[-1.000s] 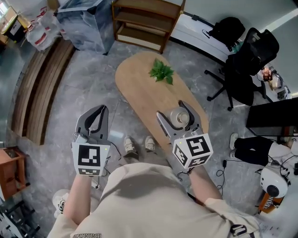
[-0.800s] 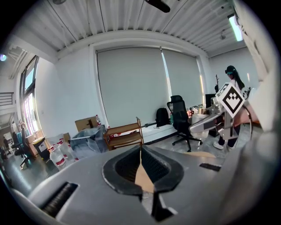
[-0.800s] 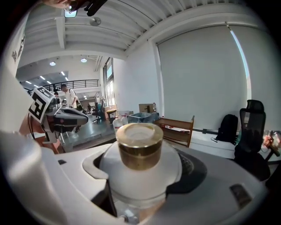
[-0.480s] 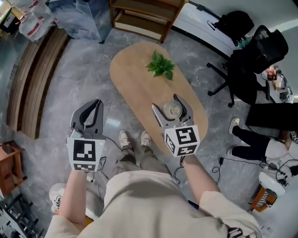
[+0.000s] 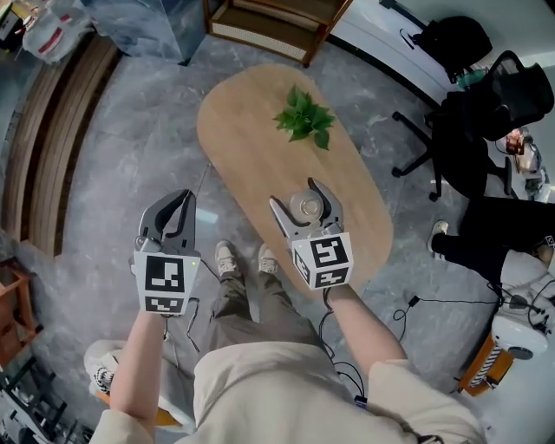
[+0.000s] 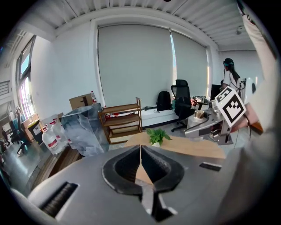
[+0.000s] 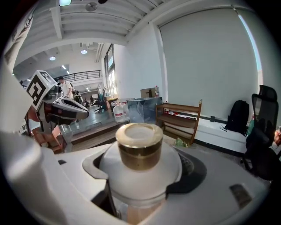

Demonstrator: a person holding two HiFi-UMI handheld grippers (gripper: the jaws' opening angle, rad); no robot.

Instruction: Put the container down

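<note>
A white container (image 7: 139,159) with a gold lid stands upright between the jaws of my right gripper (image 7: 141,176), which is shut on it. In the head view the container (image 5: 304,205) and right gripper (image 5: 303,208) are over the near part of the oval wooden table (image 5: 251,130). Whether the container touches the tabletop is hidden. My left gripper (image 5: 173,212) is over the floor to the left of the table. Its jaws meet at the tips (image 6: 140,147) with nothing between them.
A small green plant (image 5: 305,117) stands on the far part of the table. A wooden shelf (image 5: 277,17) is beyond it, black office chairs (image 5: 494,95) to the right, a wooden bench (image 5: 43,130) at the left. The person's shoes (image 5: 227,257) are by the table's near edge.
My right gripper with the container has shifted left and farther over the table. The left gripper has stayed shut at the left, over the floor.
</note>
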